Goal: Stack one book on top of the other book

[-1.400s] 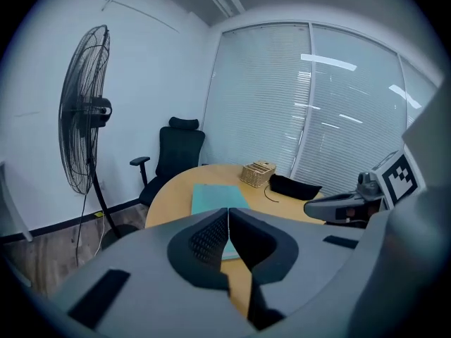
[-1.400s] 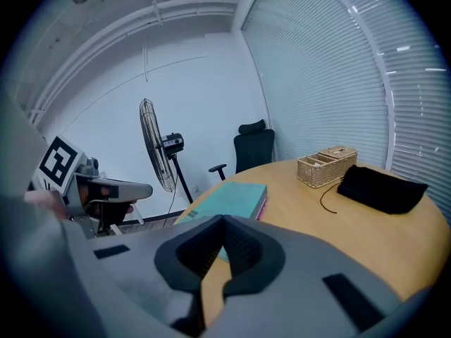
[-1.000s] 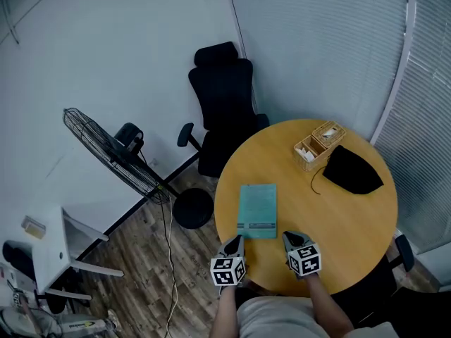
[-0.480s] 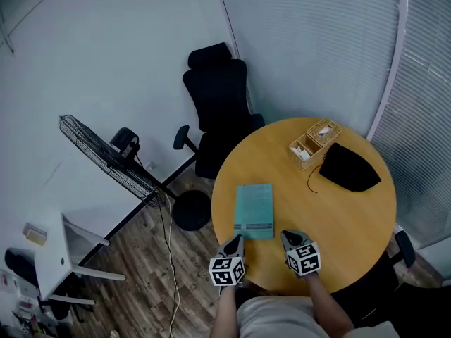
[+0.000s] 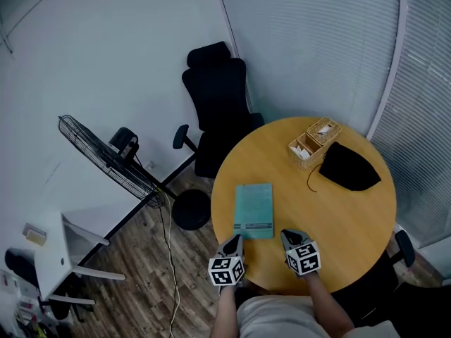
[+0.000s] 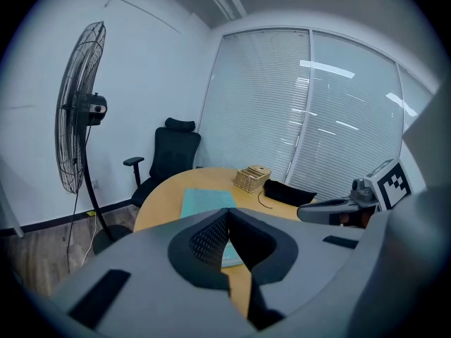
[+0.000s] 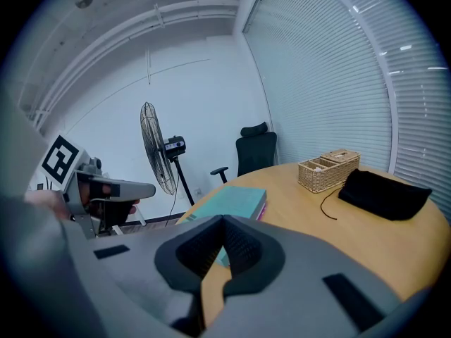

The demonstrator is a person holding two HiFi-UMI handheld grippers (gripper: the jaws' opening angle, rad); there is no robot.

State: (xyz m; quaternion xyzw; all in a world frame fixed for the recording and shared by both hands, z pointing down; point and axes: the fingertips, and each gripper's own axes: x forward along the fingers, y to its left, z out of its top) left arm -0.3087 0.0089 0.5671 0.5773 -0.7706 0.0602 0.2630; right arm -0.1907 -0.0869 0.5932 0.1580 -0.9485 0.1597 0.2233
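A round wooden table [image 5: 338, 224] fills the middle of the room. A blue-green book [image 5: 254, 210] lies flat on the near left part of the table. In the right gripper view a thin pink edge shows under the book's right side, so it seems to lie on top of another book.

The left gripper [image 5: 235, 242] is at the near edge of the table, just near of the book's left corner. Its fingers are closed tight together and there is nothing between them. The right gripper [image 5: 286, 236] is beside it, a little to the right of the book. Its fingers are closed too and hold nothing. Neither gripper touches the book.

At the far side of the table stands a small woven basket [image 5: 314, 144]. Just to the right of it lies a black pouch [image 5: 350, 167] with a thin cord. A black chair [image 5: 218, 104] stands on the floor at the far left of the table. A big fan [image 5: 106, 160] stands on the floor farther left.
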